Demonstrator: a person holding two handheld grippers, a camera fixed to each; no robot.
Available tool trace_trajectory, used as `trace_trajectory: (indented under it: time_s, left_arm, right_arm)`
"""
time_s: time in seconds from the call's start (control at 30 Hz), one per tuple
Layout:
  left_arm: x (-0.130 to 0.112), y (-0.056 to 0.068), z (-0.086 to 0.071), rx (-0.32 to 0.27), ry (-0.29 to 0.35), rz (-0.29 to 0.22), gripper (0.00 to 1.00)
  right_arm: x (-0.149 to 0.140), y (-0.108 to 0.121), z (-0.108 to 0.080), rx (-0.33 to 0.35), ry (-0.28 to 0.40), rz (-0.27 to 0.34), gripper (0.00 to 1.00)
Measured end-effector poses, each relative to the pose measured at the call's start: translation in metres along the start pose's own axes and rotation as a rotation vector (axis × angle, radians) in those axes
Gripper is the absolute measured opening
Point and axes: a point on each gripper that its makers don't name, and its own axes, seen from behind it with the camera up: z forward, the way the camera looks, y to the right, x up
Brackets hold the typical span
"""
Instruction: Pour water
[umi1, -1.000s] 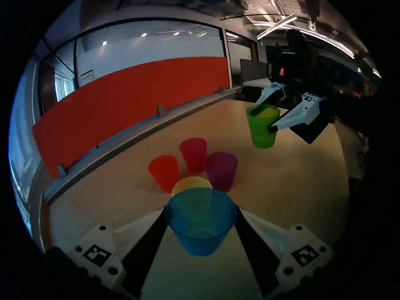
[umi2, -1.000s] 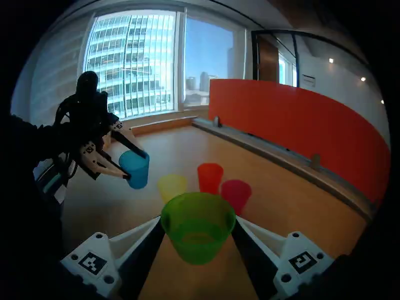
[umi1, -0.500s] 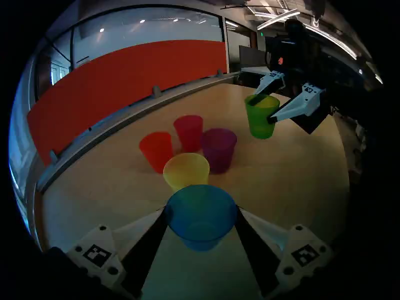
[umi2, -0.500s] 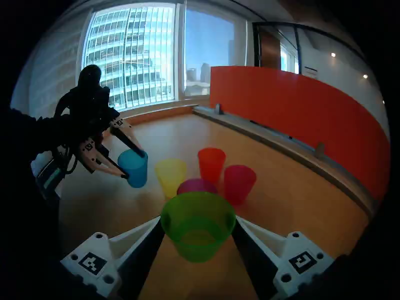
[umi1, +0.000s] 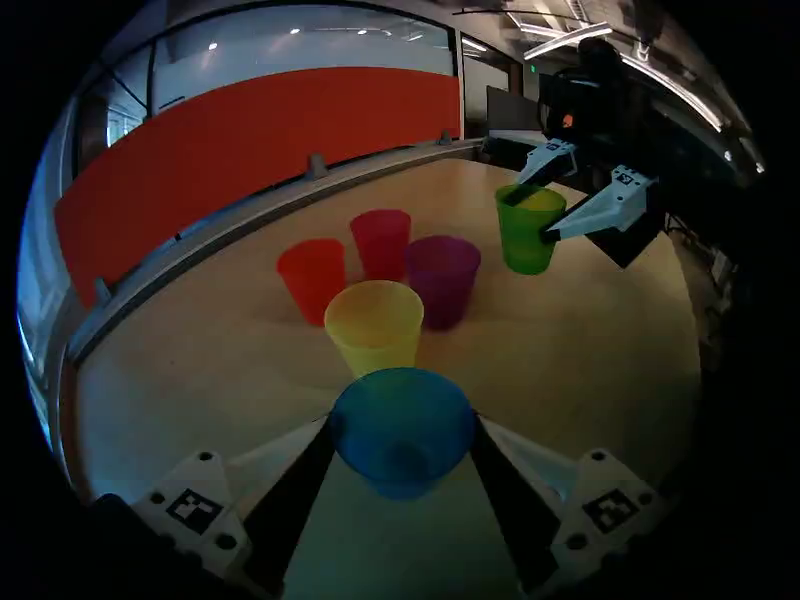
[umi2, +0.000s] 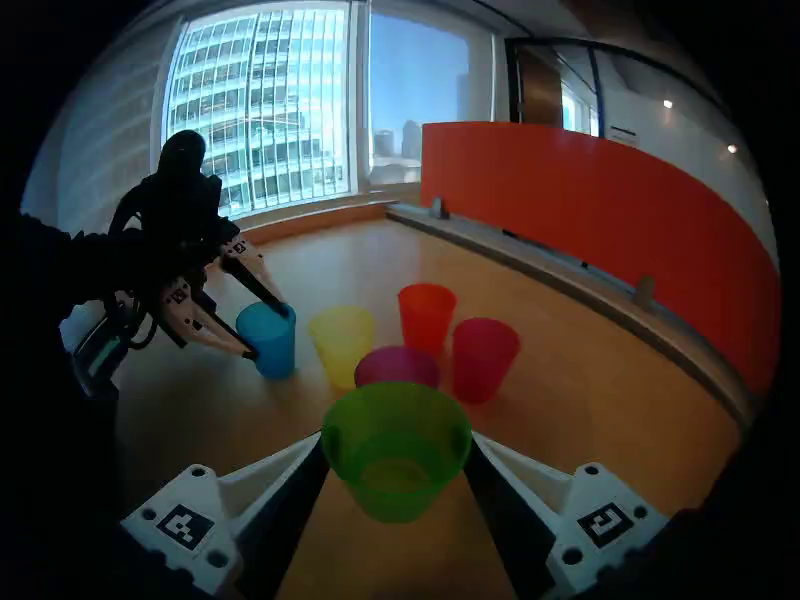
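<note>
Cup of translucent blue plastic (umi1: 402, 455) sits clamped in the left gripper (umi1: 401, 428); the right gripper (umi2: 396, 432) clamps a translucent green plastic cup (umi2: 396, 472) near four coloured cups (umi1: 375, 322).

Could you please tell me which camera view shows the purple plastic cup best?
The left gripper view: the translucent purple plastic cup stands almost wholly visible, beside the yellow plastic cup. In the right gripper view, the held green plastic cup hides all but its rim.
</note>
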Motion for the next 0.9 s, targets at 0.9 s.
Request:
trace_trajectory:
  time_s: [0.9]
  left_arm:
    - [-0.016,-0.006,-0.004,0.008,-0.022,-0.051,0.94]
  right_arm:
    - [-0.007,-0.002,0.001,-0.013,-0.015,0.002,0.91]
